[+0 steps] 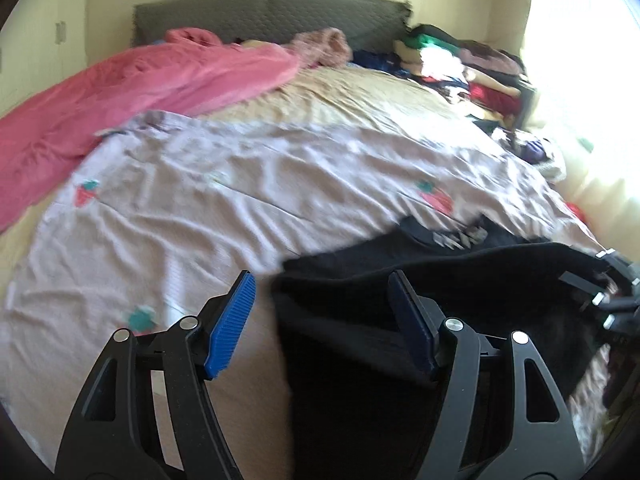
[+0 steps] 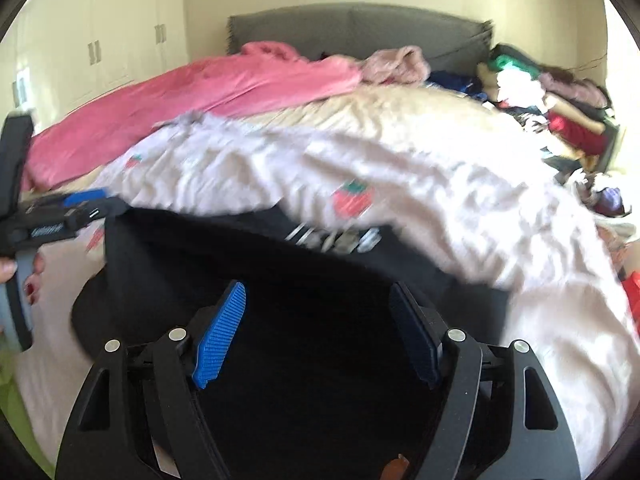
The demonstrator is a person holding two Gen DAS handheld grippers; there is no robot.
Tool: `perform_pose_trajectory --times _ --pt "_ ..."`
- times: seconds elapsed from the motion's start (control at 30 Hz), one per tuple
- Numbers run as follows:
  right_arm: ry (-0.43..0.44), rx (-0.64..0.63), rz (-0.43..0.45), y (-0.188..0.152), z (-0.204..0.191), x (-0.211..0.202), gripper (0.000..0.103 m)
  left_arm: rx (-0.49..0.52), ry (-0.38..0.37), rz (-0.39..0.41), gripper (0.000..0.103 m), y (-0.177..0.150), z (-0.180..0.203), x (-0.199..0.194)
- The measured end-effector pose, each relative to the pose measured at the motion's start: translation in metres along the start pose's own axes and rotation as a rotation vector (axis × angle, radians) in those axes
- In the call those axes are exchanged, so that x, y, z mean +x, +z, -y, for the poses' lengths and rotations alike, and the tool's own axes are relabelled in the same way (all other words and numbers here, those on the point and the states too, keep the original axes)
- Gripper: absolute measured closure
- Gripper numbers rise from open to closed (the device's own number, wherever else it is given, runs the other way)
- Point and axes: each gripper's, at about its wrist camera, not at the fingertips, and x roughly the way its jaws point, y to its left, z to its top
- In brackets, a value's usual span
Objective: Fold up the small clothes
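Rumpled bed (image 1: pixel 360 96), black garment (image 2: pixel 320 280) crumpled

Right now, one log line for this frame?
task: fold clothes | left gripper: open, at black garment edge | right gripper: open, over black garment | surface: strawberry sheet | fold: not visible

- Black garment (image 2: pixel 248 280): small, dark, with a band of white print (image 2: pixel 336 238) near its far edge.
- It lies on the bed, spread over a pale strawberry-print sheet (image 1: pixel 240 184).
- The far edge lies roughly flat; the near part is rumpled, with a raised fold (image 1: pixel 460 260).
- Blur hides its exact shape and type.
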Motion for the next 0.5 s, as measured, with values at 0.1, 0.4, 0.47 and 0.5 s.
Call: perform_pose_trajectory --times 0.1,0.4,0.47,0.5 --pt "-0.031 0.025 0.041 0.017 0.023 -0.009 0.03 -0.04 0.003 0.01 0.042 0.003 -0.019 -0.006" --pt "-0.139 0.049 0.008 -0.033 0.078 -0.054 0.029 0.0 0.014 -0.02 0.042 -0.015 -0.038 -0.008" --pt "-0.143 0.046 0.0 -0.05 0.082 -0.062 0.029 0.012 -0.003 -0.031 0.042 -0.022 -0.037 -0.004" --pt "-0.151 0.042 -0.007 -0.057 0.084 -0.065 0.029 0.02 -0.006 -0.038 0.042 -0.025 -0.037 -0.002"
